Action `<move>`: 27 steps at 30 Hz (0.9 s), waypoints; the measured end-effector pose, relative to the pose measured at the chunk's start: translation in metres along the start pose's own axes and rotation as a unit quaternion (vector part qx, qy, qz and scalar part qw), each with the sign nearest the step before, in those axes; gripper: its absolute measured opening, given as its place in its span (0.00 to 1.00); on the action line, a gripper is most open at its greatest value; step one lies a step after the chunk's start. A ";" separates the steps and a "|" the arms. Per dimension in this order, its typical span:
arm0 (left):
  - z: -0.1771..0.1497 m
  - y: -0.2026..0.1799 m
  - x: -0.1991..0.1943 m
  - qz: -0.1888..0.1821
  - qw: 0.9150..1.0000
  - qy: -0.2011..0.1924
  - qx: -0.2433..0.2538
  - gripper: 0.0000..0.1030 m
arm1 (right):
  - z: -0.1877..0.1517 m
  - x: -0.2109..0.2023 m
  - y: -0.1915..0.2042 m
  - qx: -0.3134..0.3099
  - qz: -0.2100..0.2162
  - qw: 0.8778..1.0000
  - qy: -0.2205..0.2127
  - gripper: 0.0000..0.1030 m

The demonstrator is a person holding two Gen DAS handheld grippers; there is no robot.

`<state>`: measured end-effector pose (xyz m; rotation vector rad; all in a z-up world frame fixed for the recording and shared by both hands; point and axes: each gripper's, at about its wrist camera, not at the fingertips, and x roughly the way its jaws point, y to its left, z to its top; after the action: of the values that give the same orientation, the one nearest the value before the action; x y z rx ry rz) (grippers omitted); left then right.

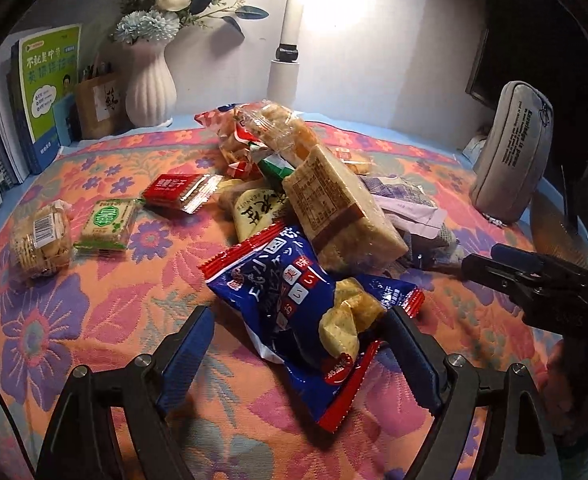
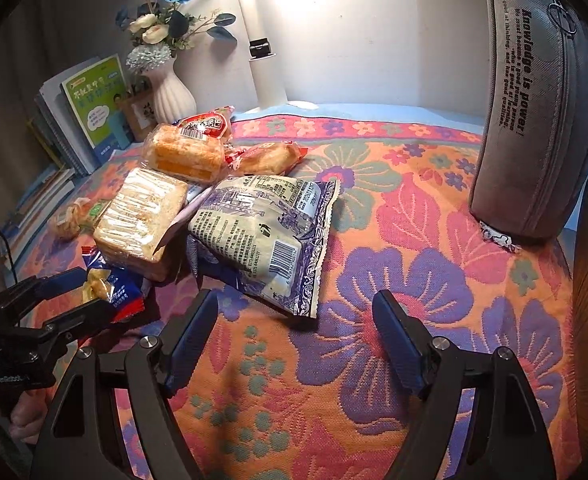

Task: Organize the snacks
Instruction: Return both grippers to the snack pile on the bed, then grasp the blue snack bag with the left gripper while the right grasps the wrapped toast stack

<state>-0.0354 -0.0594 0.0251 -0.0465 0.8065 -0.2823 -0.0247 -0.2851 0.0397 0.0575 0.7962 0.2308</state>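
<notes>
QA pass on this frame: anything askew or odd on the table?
Nothing spilled or torn. Most snacks sit in a jumbled heap, big cracker pack tilted on top; three small packs lie apart at left, e.g. green one.

Both the left gripper (image 1: 300,328) and right gripper (image 2: 296,316) have black frames with silver screws. Blue textured pads (image 2: 192,334) line their jaws. White lettering marks the left one's body.

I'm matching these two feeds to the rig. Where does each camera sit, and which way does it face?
Left wrist view: sits on the left gripper, looking down and forward at the blue snack packet between its open fingers; the right gripper shows at the right edge.
Right wrist view: sits on the right gripper, facing the floral cloth and the blue-and-white snack bag; nothing lies between its open fingers.
Both share the snack pile, white vase and grey pencil case.
</notes>
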 end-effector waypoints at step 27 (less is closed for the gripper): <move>0.012 0.035 0.026 -0.024 0.995 0.050 -0.089 0.67 | 0.000 0.000 0.000 0.001 0.001 1.000 0.000 0.77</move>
<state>-0.0015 -0.0334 0.0102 -0.2206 0.9287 -0.2586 -0.0248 -0.2846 0.0395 0.0609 0.7970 0.2319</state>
